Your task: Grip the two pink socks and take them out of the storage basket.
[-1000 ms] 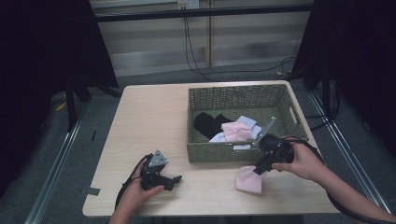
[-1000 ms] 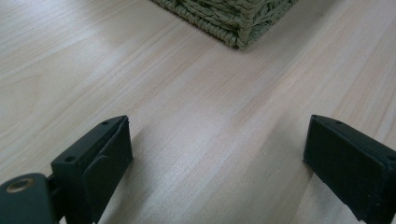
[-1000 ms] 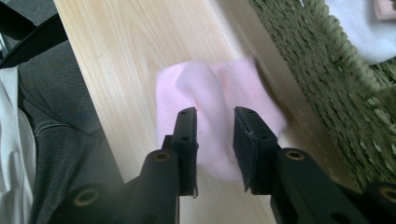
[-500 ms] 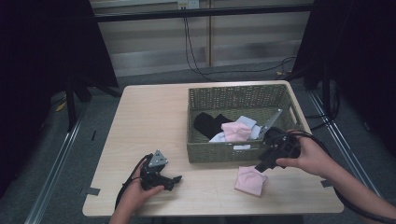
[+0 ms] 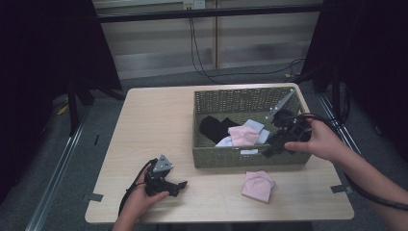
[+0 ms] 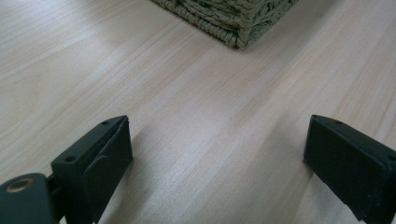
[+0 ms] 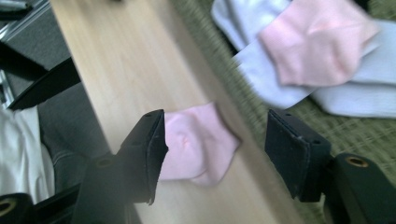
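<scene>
A green woven basket (image 5: 226, 156) is set on the wooden table (image 5: 154, 125), and everything here is placed by it. A folded pink sock (image 5: 258, 186) is laid flat on the table just in front of the basket's near wall, touching nothing else. The right gripper (image 5: 273, 148) is held in a hand (image 5: 323, 142) above the basket's near right corner, tilted down toward the near wall. Its jaws have just been opening and are seen apart with nothing between them — in the right gripper view (image 7: 212, 156) the pink sock (image 7: 196, 142) is seen far below the gap, out on the table beside the basket rim. Inside the basket another pink sock (image 5: 242, 134) is laid on top of pale blue socks (image 5: 255, 127) (some white is mixed in), and dark socks (image 5: 215, 127) are piled to their left. The left gripper (image 5: 181, 184) is rested on the table well to the left of the basket's near left corner, held by the other hand (image 5: 139, 199). Its jaws are spread wide and empty; in the left gripper view (image 6: 217, 154) bare wood is seen between them, with a basket corner (image 6: 238, 23) farther off.
</scene>
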### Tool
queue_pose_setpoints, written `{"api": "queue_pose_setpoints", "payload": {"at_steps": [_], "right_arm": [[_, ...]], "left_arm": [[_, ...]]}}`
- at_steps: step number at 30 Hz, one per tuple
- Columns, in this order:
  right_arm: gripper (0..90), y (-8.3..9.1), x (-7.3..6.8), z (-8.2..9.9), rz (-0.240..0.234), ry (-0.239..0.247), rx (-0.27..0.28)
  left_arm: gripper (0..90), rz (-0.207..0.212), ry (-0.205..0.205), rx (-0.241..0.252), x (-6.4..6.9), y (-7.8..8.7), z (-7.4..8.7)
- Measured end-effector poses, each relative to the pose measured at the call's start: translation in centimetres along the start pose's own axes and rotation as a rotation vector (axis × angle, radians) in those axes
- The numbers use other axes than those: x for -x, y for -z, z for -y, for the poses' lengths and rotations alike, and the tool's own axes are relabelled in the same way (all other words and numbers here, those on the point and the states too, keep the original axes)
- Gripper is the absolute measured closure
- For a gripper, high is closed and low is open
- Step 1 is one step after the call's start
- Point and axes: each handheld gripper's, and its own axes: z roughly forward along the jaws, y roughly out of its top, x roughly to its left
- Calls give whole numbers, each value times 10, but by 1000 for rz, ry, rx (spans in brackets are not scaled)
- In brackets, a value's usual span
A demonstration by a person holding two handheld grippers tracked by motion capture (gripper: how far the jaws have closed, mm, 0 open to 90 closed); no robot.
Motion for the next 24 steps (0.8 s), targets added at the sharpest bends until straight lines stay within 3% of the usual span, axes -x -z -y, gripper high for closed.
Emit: {"api": "queue_pose_setpoints", "payload": {"at_steps": [11, 18, 24], "right_arm": [[332, -7, 34, -20, 76, -49, 8], [331, -27, 50, -32, 92, -85, 14], [344, -46, 63, -39, 107, -86, 8]], "left_arm": [[73, 0, 6, 7, 0, 0, 0], [73, 1, 7, 7, 0, 0, 0], [73, 1, 7, 7, 0, -1, 0]]}}
